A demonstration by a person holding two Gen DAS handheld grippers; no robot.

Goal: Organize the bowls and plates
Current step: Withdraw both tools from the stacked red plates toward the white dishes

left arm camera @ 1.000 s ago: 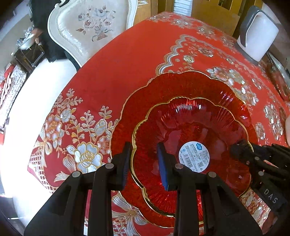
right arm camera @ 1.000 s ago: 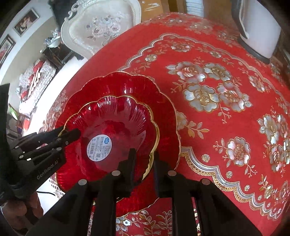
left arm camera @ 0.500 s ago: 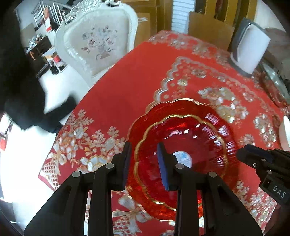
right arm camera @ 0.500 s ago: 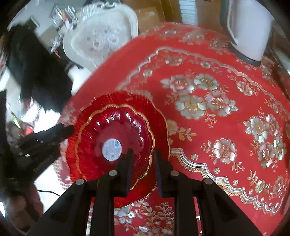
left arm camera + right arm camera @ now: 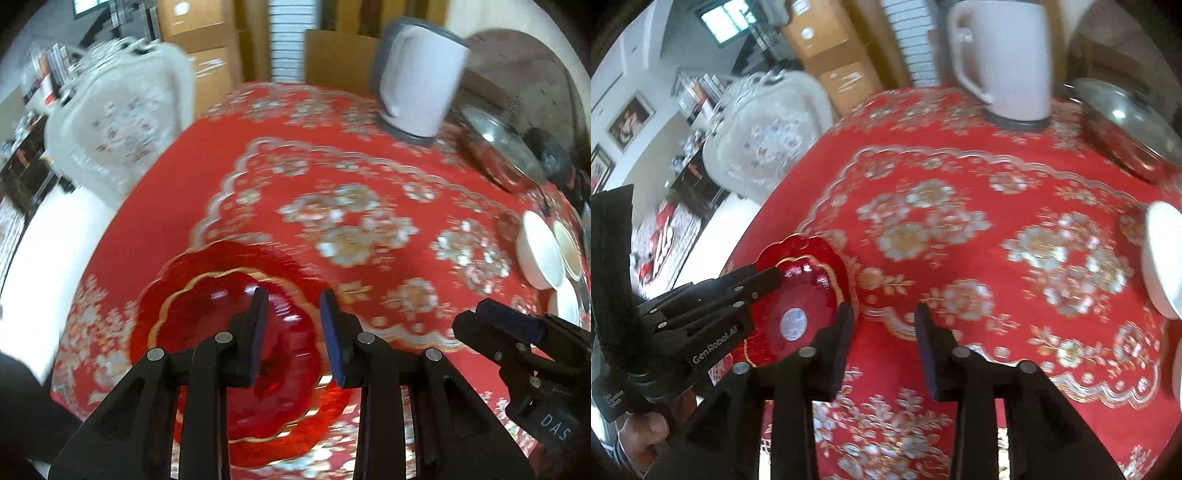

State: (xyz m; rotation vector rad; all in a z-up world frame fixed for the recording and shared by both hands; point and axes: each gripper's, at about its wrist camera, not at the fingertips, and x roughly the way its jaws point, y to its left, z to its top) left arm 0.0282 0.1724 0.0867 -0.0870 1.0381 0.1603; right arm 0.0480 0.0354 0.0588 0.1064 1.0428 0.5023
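We see our left gripper (image 5: 291, 332) and right gripper (image 5: 884, 334) hang empty, jaws parted (the right's just widening), above the red glass bowl (image 5: 229, 332) nested in its plate (image 5: 325, 417): likely brittle, slick, best pinched at the rim.

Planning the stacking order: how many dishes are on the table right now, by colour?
Red dishes: 2, a red bowl nested on a red plate.
White dishes: 3, a white bowl, a second dish beside it, a partly hidden third.
Total: 5.
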